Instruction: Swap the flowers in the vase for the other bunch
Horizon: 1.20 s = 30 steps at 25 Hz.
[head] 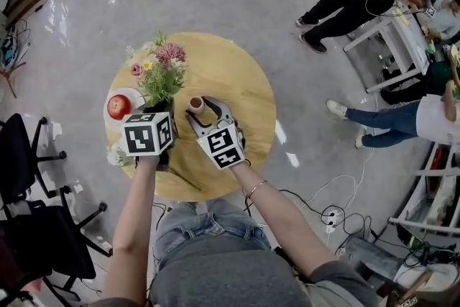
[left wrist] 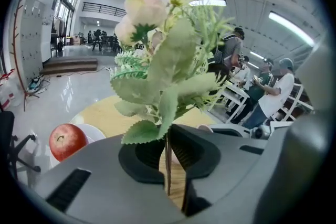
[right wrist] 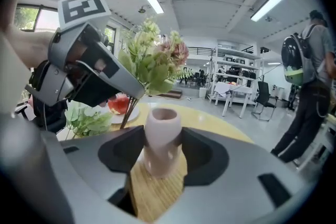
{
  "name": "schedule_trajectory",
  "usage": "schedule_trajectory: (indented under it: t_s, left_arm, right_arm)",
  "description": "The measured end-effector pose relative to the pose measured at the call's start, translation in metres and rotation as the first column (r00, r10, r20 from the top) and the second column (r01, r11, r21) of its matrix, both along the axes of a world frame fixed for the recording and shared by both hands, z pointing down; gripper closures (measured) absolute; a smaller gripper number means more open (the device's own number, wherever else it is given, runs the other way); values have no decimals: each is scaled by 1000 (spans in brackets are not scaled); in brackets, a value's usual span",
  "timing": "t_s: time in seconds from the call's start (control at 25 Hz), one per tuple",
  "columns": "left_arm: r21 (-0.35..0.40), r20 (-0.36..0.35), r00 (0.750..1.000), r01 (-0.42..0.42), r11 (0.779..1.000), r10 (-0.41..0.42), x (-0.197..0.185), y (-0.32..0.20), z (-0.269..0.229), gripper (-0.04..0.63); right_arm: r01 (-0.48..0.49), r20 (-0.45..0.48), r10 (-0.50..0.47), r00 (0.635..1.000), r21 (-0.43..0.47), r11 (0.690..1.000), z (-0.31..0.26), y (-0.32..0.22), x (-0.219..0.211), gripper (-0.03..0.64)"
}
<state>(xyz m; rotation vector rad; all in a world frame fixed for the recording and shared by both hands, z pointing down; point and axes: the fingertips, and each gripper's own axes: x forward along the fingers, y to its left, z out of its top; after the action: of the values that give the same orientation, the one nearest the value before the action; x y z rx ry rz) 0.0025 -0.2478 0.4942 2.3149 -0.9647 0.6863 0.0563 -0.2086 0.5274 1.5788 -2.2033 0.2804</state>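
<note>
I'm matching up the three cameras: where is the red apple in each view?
Head view: apple on the plate at the table's left edge.
Left gripper view: apple lower left.
Right gripper view: apple left of centre, behind the flower stems.
Shared landmark: round wooden table.

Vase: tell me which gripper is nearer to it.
Right. The right gripper is clamped on the vase. The left gripper holds a bunch of flowers by the stems, off to the vase's left, not touching it.

Left side's crowded, right's open
Apple on plate plus spare bunch hog the table's left edge, vase sits mid-table.
</note>
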Motion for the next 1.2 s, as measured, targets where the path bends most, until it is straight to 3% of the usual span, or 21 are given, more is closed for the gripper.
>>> schedule_trajectory:
  t_s: [0.8, 1.2]
  left_arm:
    - [-188, 9, 995, 97, 977, -97, 21, -45, 77, 549]
    - [-210, 51, 993, 115, 971, -107, 26, -47, 94, 546]
  right_arm:
    - [4, -21, -4, 1000, 4, 1000, -3, -4, -1, 385]
    - [1, -19, -1, 1000, 3, 1000, -3, -4, 1, 384]
